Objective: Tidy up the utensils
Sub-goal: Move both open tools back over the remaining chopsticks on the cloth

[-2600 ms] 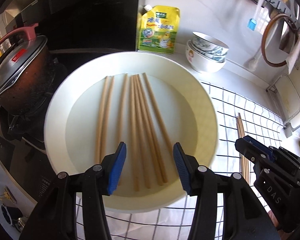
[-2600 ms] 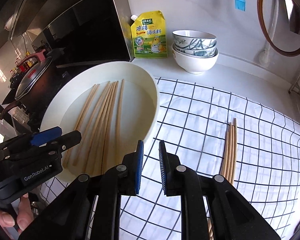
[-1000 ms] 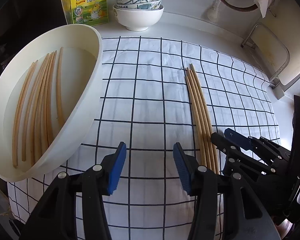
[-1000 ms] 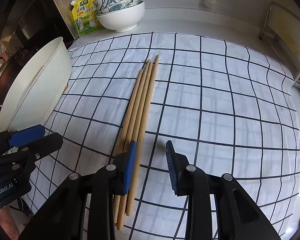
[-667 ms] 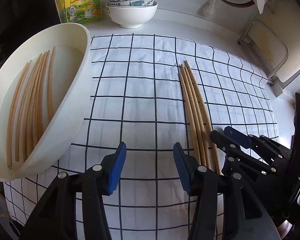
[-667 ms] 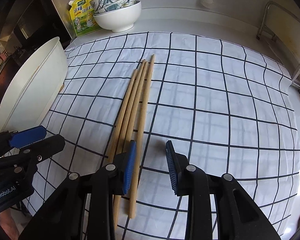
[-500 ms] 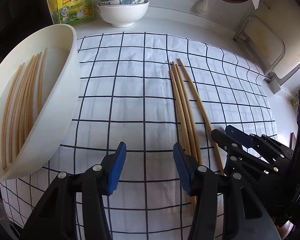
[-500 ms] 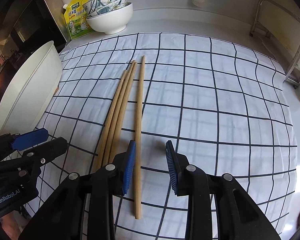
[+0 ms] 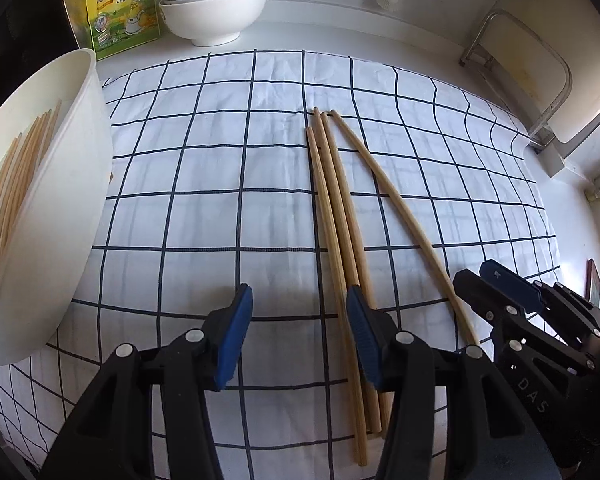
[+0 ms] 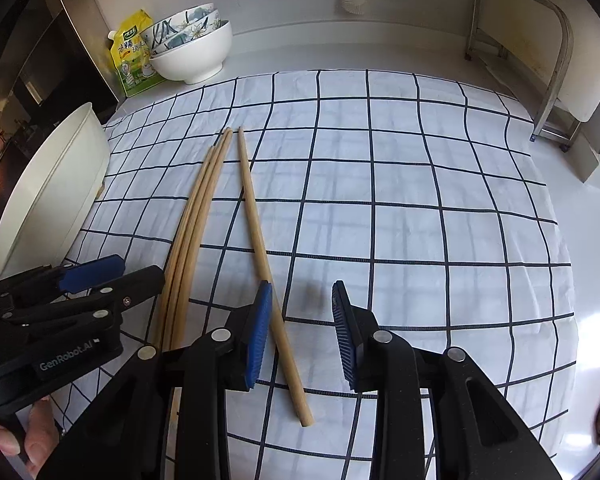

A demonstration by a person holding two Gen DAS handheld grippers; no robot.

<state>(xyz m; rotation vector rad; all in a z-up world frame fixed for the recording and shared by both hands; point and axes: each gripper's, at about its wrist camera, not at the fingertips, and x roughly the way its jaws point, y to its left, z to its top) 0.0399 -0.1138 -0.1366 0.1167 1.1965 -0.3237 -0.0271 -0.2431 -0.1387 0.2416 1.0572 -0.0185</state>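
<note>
Fingers [image 10: 260, 332] of both grippers stand parted, gripping nothing.

Bright daylight from the right, soft shadows beneath the jaws, sharp focus, fisheye bending at edges, dark corners

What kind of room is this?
Most likely a home kitchen counter: stacked bowls and a yellow seasoning pouch stand by the wall, and wooden chopsticks lie on a checked cloth.
</note>
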